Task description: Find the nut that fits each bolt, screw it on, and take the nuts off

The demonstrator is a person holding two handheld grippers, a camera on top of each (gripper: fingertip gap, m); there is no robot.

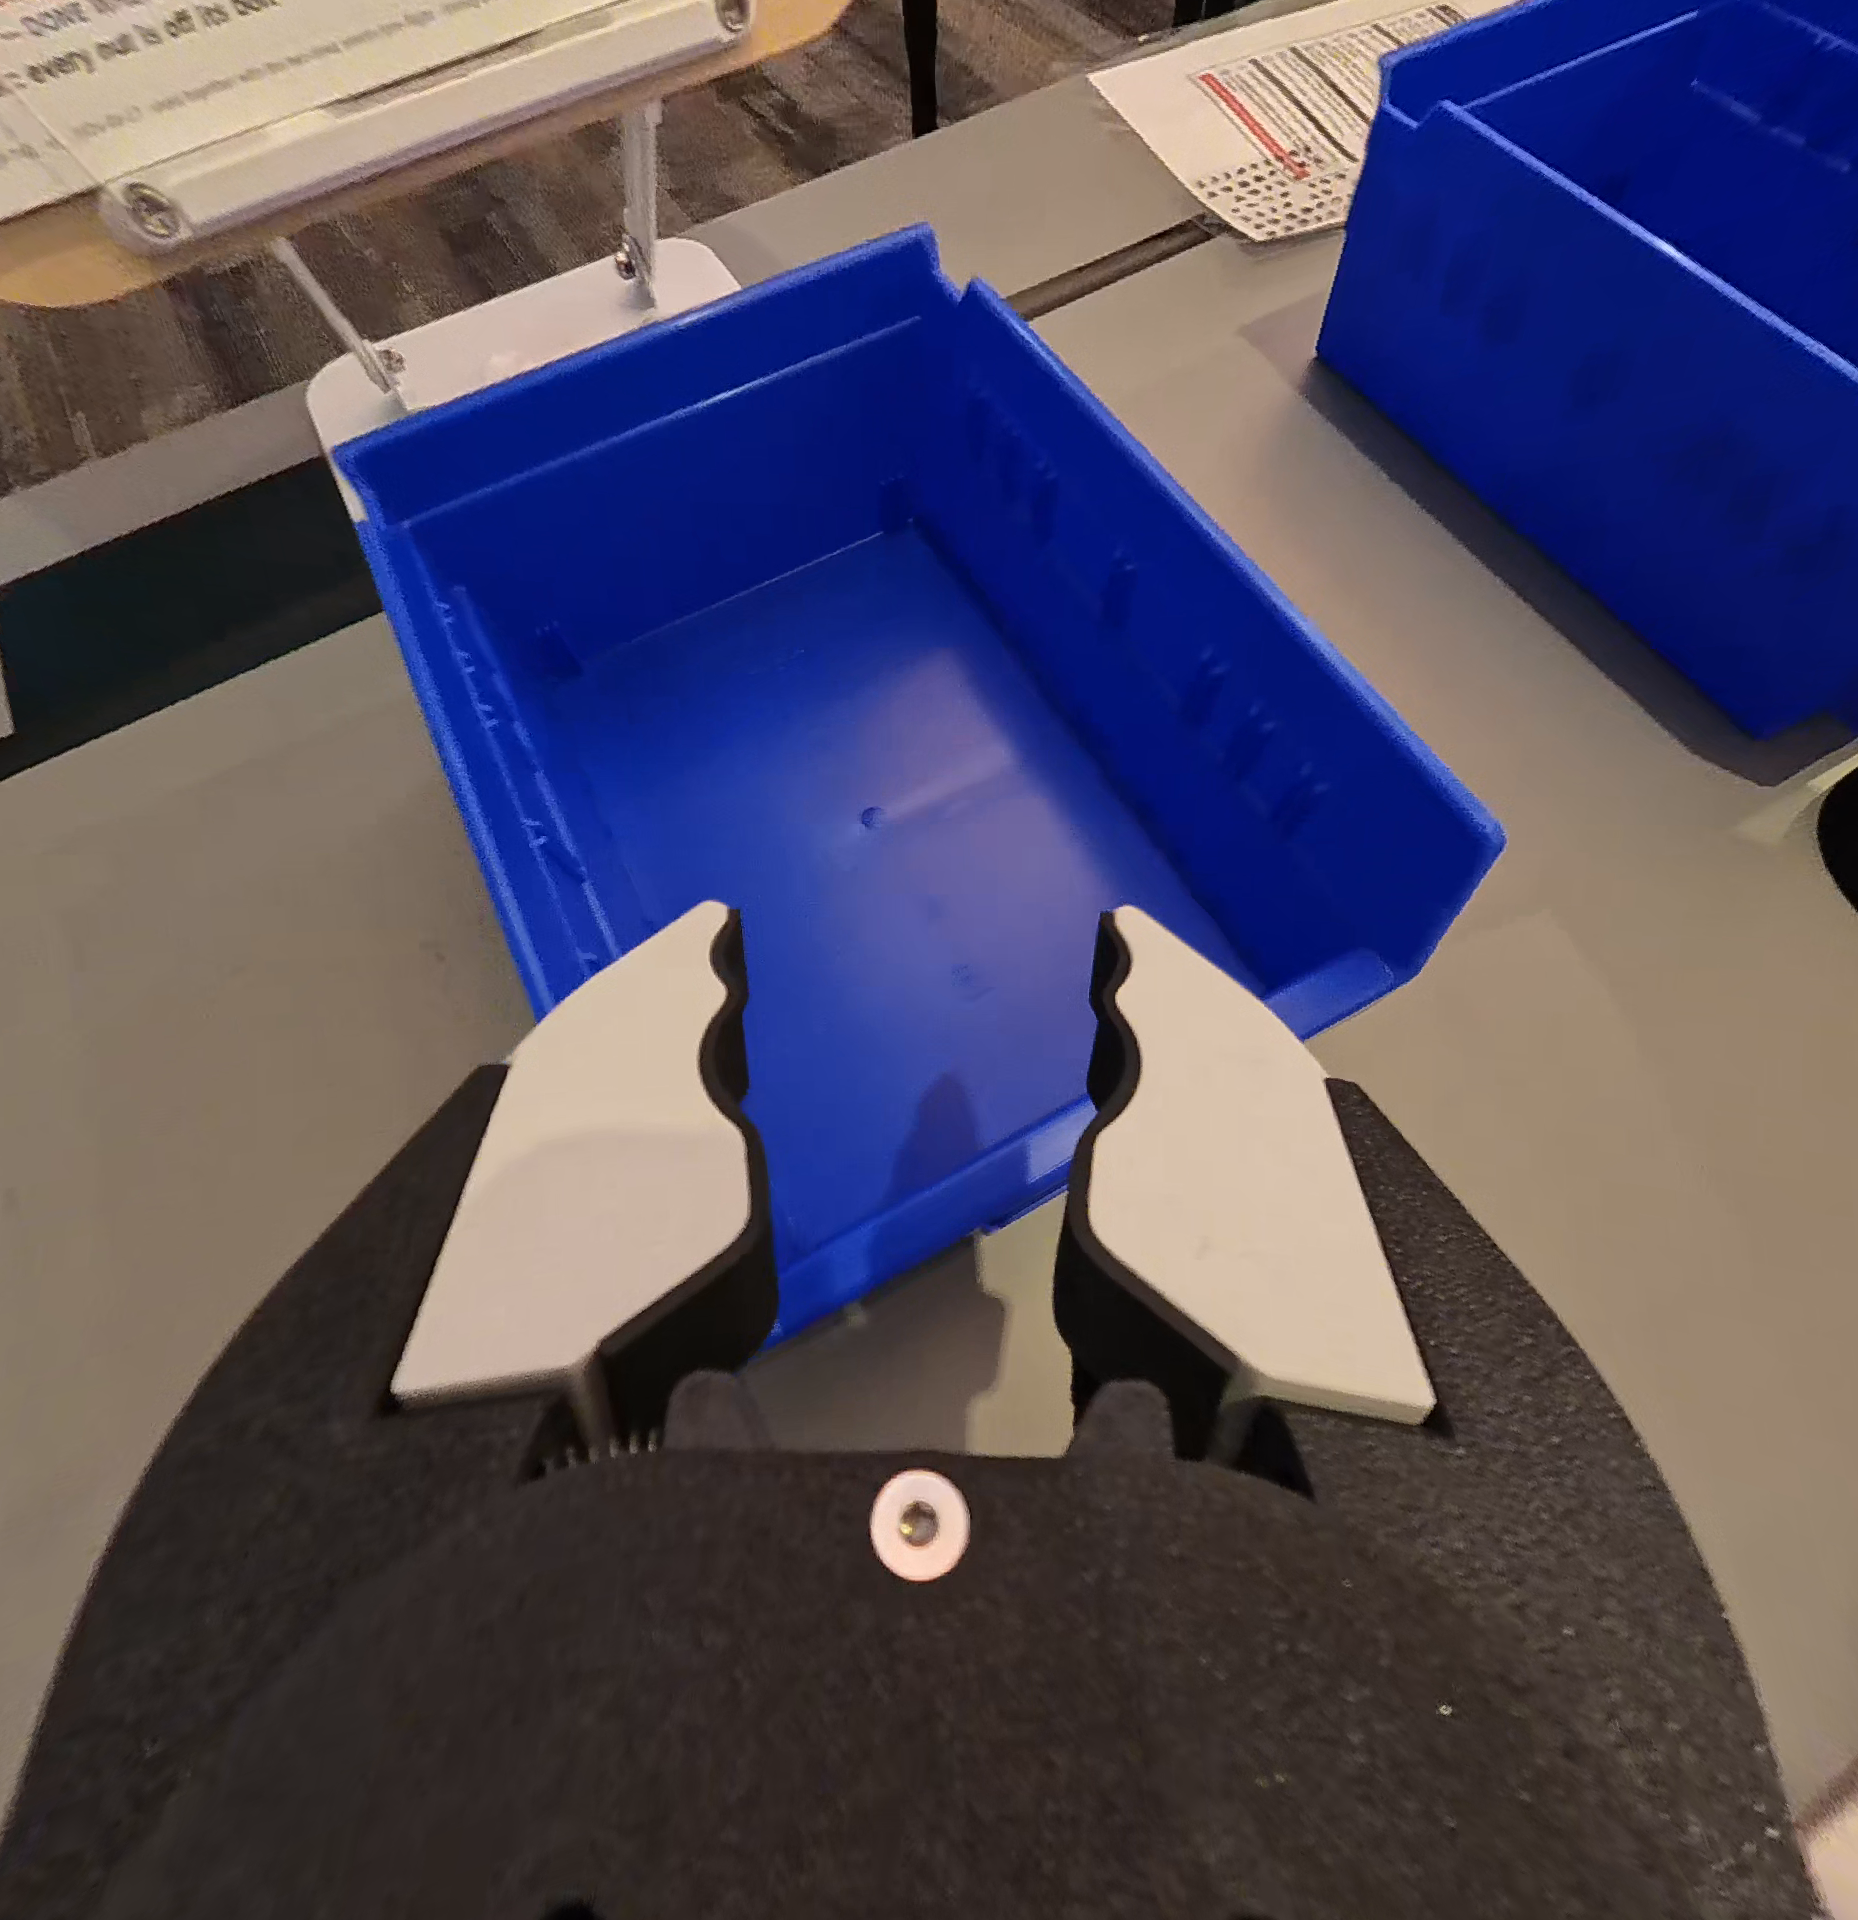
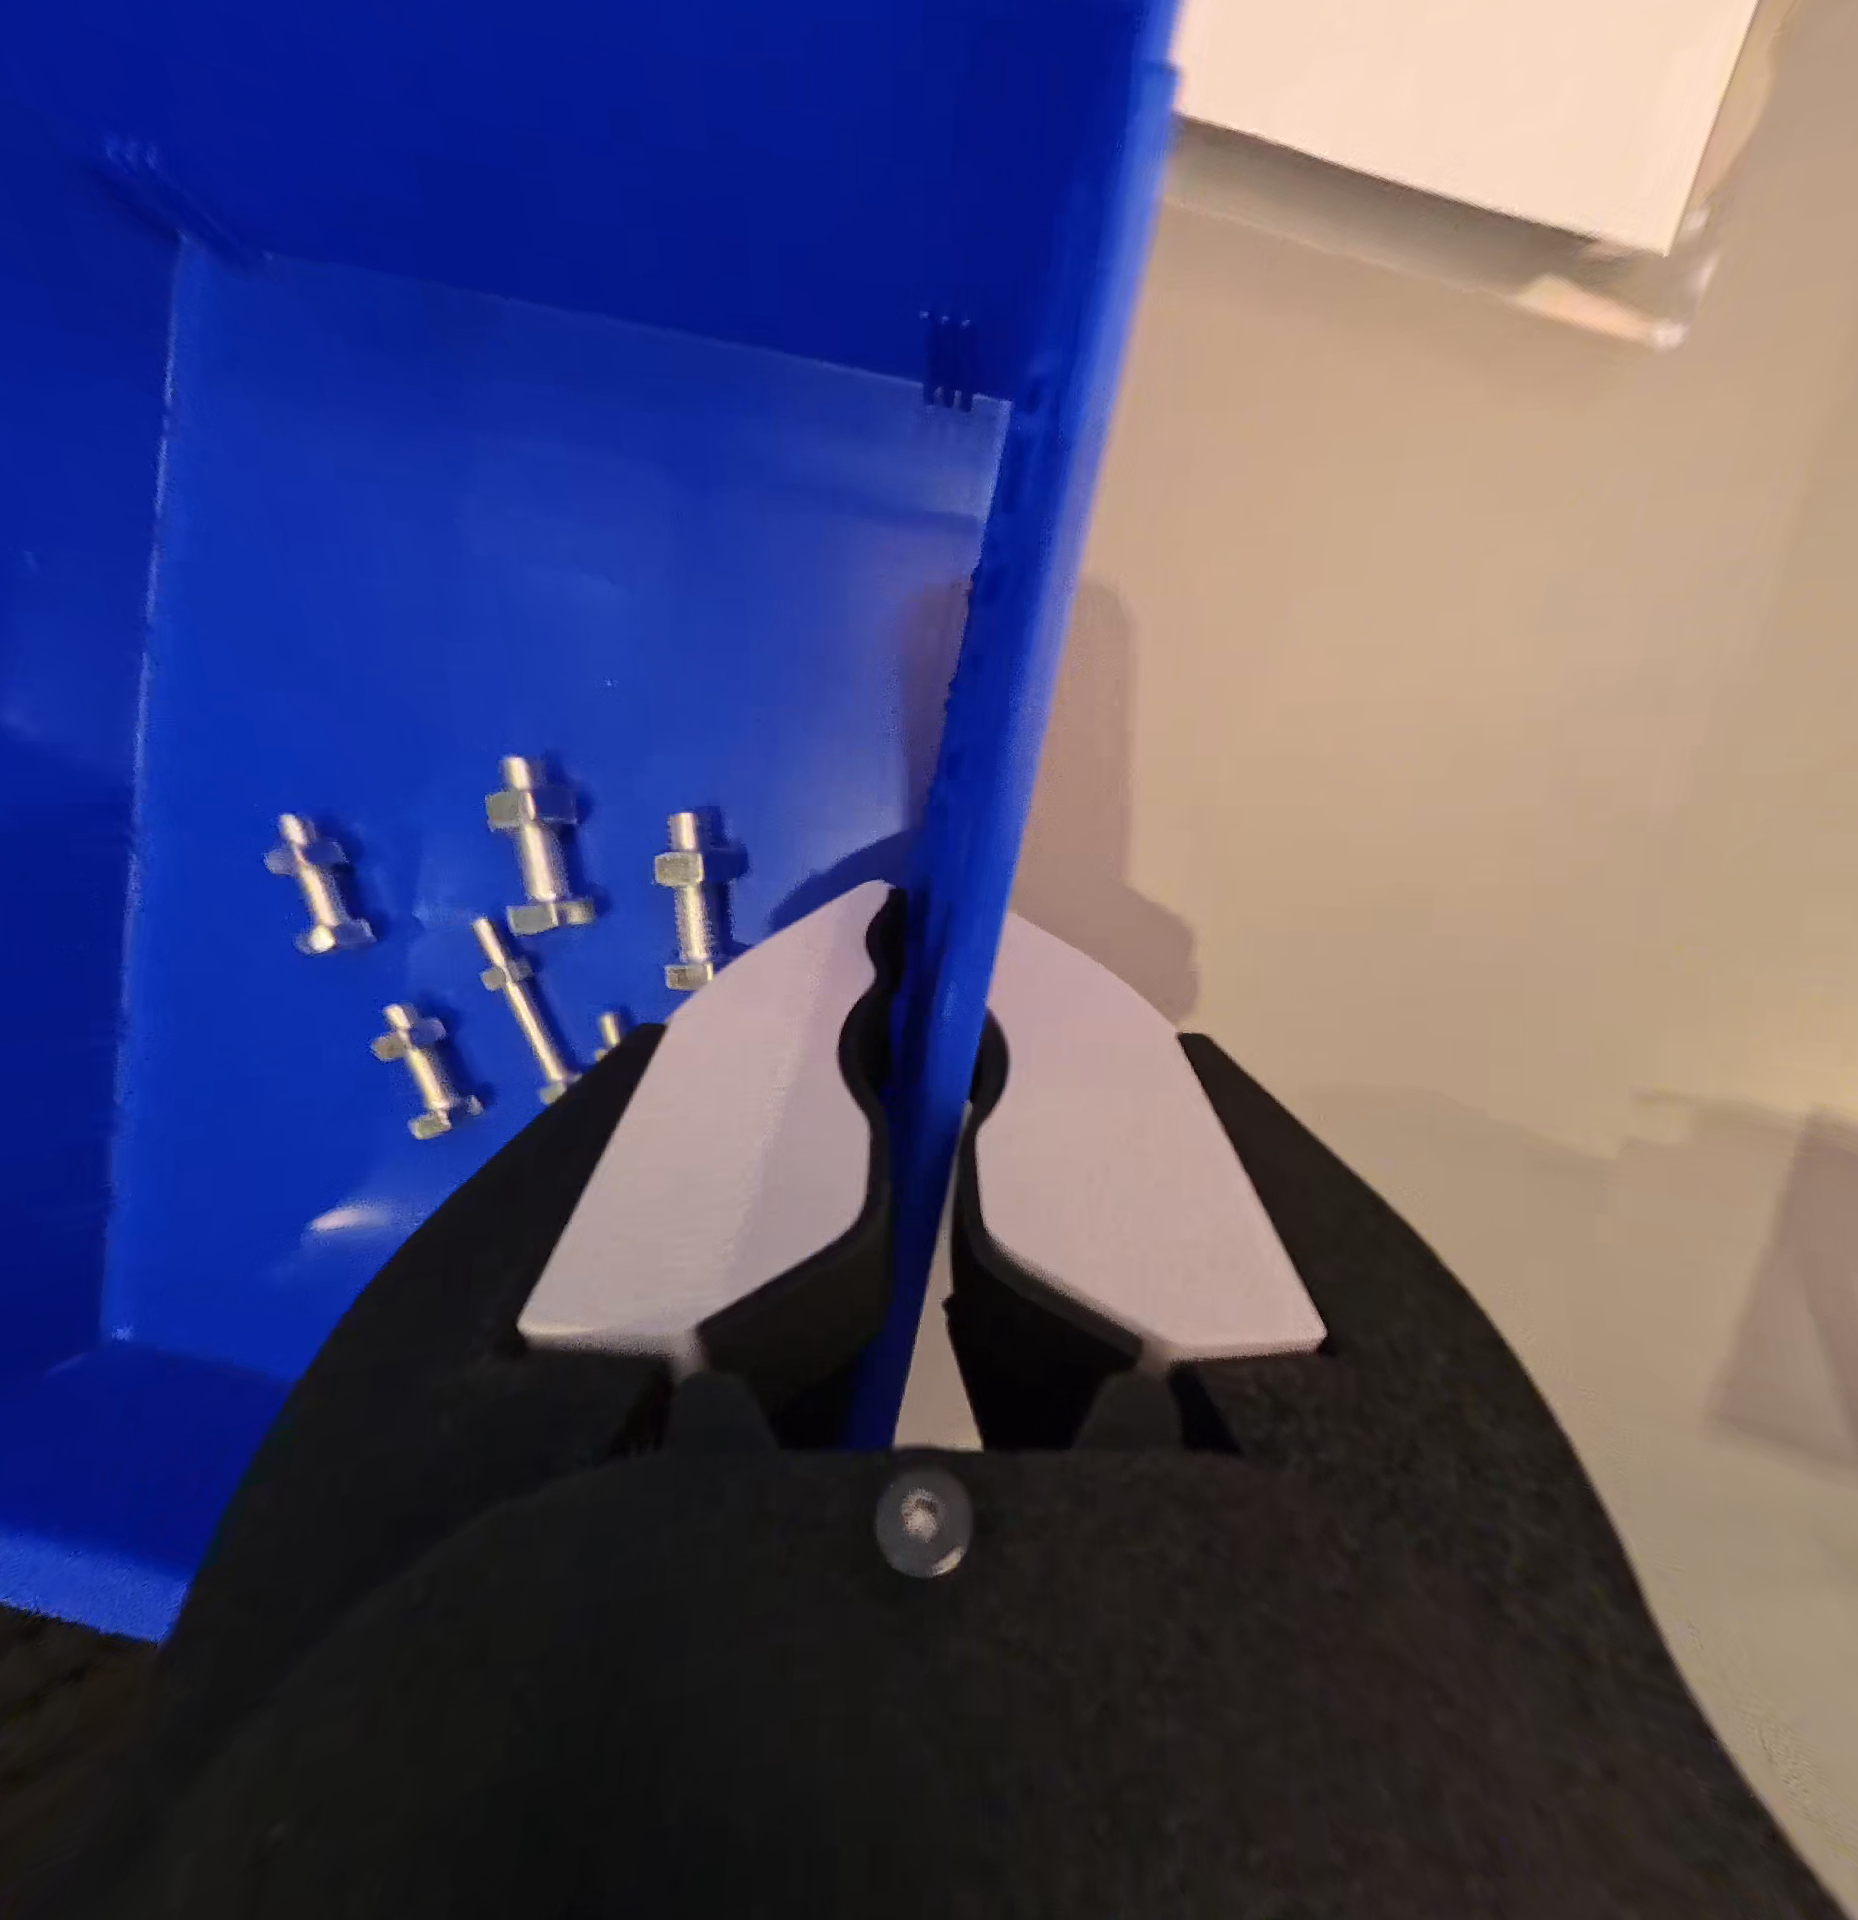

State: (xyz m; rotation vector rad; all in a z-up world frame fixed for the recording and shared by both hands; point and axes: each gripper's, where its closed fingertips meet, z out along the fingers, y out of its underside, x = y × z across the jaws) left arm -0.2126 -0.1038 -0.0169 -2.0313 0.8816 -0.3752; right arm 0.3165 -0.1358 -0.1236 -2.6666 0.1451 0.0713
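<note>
Left claw (image 1: 920,987) gapes wide with nothing in it, poised over the near lip of a blue bin (image 1: 1351,727) on the grey desk (image 1: 229,987). Right claw (image 2: 930,997) is pinched onto the side wall of a second blue bin (image 2: 1050,520), one finger inside, one outside. Just left of that claw, the bolts (image 2: 535,847) lie on the bin floor, nuts (image 2: 686,868) threaded on them. Beyond, a sheet of paper (image 2: 1476,104).

Likely office or lab: grey desk (image 1: 229,1039), carpet (image 1: 125,395), blue parts bins (image 1: 1008,343).
</note>
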